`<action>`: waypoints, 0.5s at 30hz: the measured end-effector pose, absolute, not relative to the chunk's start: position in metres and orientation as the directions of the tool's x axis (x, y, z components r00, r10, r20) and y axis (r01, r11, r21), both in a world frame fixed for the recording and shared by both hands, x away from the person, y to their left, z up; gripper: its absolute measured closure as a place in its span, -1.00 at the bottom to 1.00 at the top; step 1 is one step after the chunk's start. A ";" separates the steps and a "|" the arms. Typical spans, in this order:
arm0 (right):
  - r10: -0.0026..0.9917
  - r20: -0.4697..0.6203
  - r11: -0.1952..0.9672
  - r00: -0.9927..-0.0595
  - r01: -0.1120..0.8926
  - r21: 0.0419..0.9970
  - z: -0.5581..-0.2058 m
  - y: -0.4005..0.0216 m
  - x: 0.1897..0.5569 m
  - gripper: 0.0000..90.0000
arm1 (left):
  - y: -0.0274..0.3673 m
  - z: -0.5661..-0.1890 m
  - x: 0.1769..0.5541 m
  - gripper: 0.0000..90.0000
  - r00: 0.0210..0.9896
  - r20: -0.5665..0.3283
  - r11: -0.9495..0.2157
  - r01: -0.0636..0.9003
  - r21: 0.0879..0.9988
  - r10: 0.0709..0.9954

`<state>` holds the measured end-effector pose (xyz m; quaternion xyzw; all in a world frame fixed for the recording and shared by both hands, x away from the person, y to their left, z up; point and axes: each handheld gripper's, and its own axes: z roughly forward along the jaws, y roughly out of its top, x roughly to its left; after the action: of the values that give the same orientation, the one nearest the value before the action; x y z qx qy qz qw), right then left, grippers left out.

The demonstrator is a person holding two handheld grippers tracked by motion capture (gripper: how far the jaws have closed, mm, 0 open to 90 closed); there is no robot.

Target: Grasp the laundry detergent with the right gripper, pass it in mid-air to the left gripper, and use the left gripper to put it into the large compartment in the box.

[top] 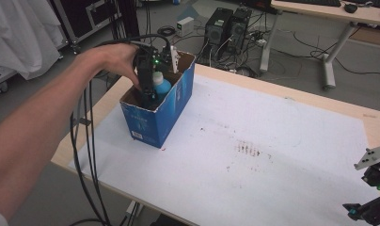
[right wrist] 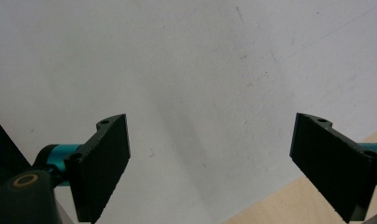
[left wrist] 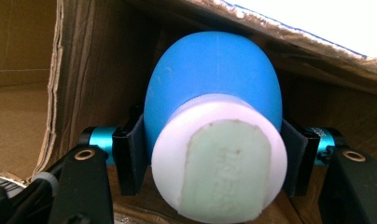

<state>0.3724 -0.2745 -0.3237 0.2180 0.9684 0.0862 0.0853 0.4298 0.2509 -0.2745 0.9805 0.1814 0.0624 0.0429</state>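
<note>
Holding the blue bottle [left wrist: 214, 88] just below its white cap [left wrist: 221, 156], the left gripper [top: 148, 87] has its jaws clamped on both sides of the bottle, deep inside the blue cardboard box [top: 167, 113] at the far left corner of the table [top: 320, 101]. To do this step well, I think the hand should move straight along the box walls, because the torn cardboard edge is very near to the bottle and could catch it. The grip sits high on a rounded body, so a slow, vertical motion seems safer than a tilted one. The right gripper [right wrist: 210, 168] hovers over the white table cover [top: 273, 155] with jaws wide apart, holding nothing; it could steady the box.
</note>
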 end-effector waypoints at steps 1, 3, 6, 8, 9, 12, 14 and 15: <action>0.438 -0.127 0.890 -0.890 0.409 0.202 -0.324 -0.274 0.372 -0.74 | 0.251 -0.275 0.430 -0.16 0.926 0.106 -0.930 0.351 0.106 0.362; 0.430 -0.127 0.894 -0.894 0.402 0.199 -0.324 -0.274 0.373 -0.74 | 0.250 -0.275 0.430 -0.16 0.925 0.105 -0.930 0.354 0.104 0.364; 0.434 -0.126 0.892 -0.892 0.406 0.199 -0.325 -0.274 0.372 -0.74 | 0.250 -0.274 0.431 -0.17 0.923 0.103 -0.927 0.359 0.105 0.370; 0.430 -0.125 0.894 -0.894 0.402 0.200 -0.325 -0.273 0.373 -0.74 | 0.251 -0.274 0.432 -0.18 0.921 0.103 -0.924 0.365 0.110 0.376; 0.432 -0.124 0.893 -0.893 0.404 0.199 -0.326 -0.273 0.373 -0.74 | 0.251 -0.274 0.432 -0.19 0.920 0.099 -0.923 0.369 0.112 0.380; 0.428 -0.122 0.895 -0.895 0.401 0.196 -0.326 -0.273 0.373 -0.74 | 0.251 -0.273 0.433 -0.20 0.916 0.091 -0.917 0.381 0.116 0.392; 0.429 -0.122 0.894 -0.895 0.402 0.197 -0.326 -0.273 0.373 -0.74 | 0.251 -0.273 0.434 -0.23 0.915 0.094 -0.917 0.381 0.119 0.392; 0.429 -0.124 0.895 -0.895 0.403 0.193 -0.326 -0.273 0.373 -0.74 | 0.251 -0.272 0.434 -0.23 0.916 0.093 -0.917 0.380 0.119 0.391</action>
<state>0.3726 -0.2727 -0.3258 0.2144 0.9699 0.0816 0.0817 0.4337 0.2510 -0.2722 0.9774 0.1972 0.0576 0.0494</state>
